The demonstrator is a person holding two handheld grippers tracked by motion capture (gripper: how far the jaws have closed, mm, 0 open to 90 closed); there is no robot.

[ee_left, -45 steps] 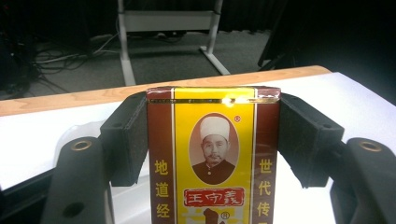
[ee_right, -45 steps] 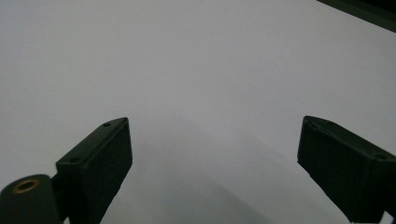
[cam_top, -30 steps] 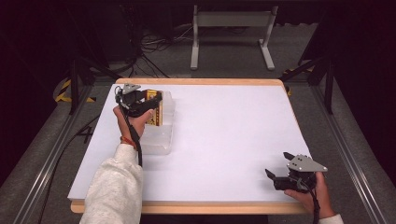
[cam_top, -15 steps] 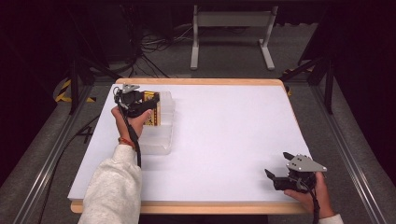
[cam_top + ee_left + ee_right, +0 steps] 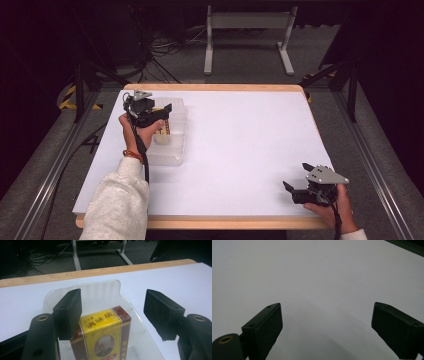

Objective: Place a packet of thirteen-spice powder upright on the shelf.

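Nothing has shifted: left tongs [image 5: 113, 306] gape around one yellow box [image 5: 105, 332] in one clear tray [image 5: 100, 290], right tongs [image 5: 325, 315] wide

White table [image 5: 240, 150], grey carpet floor [image 5: 240, 70], metal stand [image 5: 248, 30] behind, dark room.

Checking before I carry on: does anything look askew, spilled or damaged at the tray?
Nothing stands out. The yellow and red box stands upright in the clear plastic tray, between the left gripper's parted jaws. No spill or damage shows.
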